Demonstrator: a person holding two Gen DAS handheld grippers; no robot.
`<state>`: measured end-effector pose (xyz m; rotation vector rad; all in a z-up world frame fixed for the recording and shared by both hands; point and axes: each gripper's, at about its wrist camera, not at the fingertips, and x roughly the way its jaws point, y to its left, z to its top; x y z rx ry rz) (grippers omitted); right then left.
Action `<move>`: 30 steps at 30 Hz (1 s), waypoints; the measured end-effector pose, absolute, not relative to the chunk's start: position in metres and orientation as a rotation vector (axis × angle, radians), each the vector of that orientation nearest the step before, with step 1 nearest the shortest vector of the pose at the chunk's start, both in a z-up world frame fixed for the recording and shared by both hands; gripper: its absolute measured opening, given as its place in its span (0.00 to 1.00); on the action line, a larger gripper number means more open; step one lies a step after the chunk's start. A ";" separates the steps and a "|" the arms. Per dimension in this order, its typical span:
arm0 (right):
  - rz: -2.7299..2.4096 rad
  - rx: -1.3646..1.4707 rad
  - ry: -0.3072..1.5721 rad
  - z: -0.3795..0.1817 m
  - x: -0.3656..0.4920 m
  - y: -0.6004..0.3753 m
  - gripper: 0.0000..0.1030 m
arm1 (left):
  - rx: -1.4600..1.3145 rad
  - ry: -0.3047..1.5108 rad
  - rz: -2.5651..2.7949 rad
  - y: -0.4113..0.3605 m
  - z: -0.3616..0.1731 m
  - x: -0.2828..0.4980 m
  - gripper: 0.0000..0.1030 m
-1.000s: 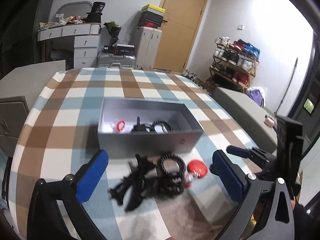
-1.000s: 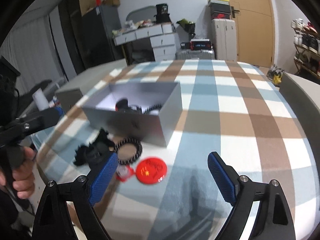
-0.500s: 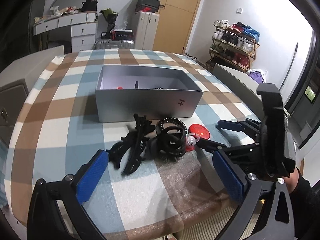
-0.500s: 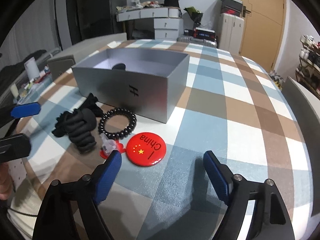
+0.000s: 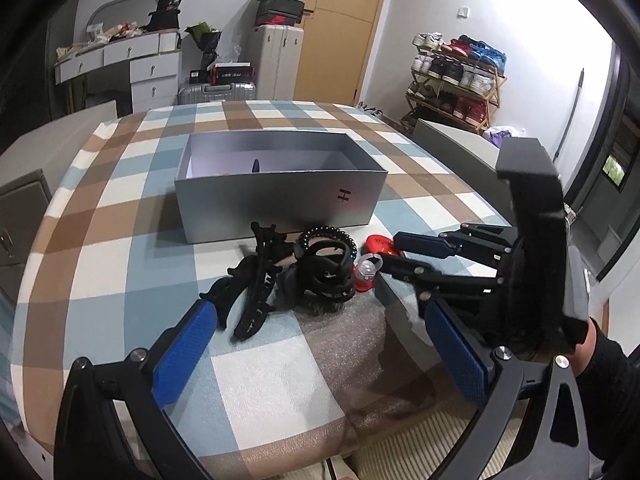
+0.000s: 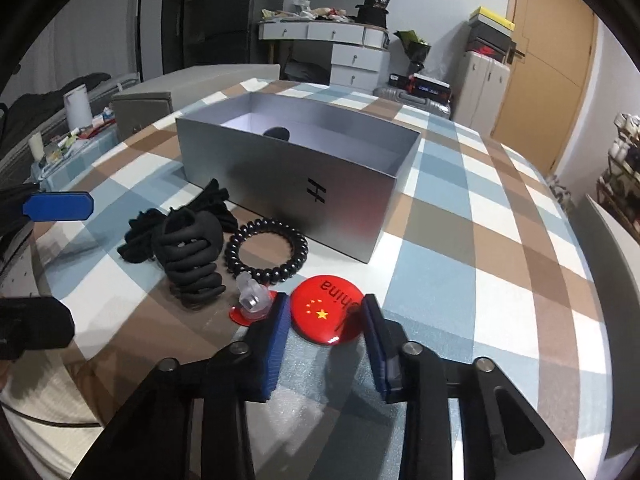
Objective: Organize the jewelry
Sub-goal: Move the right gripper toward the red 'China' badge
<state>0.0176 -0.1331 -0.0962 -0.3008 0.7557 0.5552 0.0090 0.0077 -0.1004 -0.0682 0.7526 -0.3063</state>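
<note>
A silver box [image 6: 320, 184] stands open on the checked tablecloth, with a dark item inside; it also shows in the left wrist view [image 5: 280, 196]. In front of it lie a black hair claw [image 6: 192, 256], a black spiral bracelet [image 6: 266, 250], a small clear ring box on a red base [image 6: 252, 302] and a red China badge [image 6: 326, 310]. My right gripper [image 6: 325, 322] is low on the table, its jaws closed around the badge's two sides. My left gripper [image 5: 316, 352] is open and empty, just short of the black hair claws [image 5: 256, 288].
The table's front edge is close under both grippers. A grey cabinet [image 6: 144, 114] and a cluttered side table [image 6: 76, 128] stand at the left. A white desk [image 5: 120, 64], suitcases [image 5: 276, 68] and a shoe rack [image 5: 456, 80] are behind.
My right gripper has dropped to the table, moved forward and narrowed its jaws around the red badge. The left gripper has come slightly lower and nearer the hair claws.
</note>
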 end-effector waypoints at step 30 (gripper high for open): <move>0.527 -0.153 0.817 -0.100 0.032 -0.157 0.40 | -0.033 0.785 -0.294 0.000 -0.095 0.017 0.98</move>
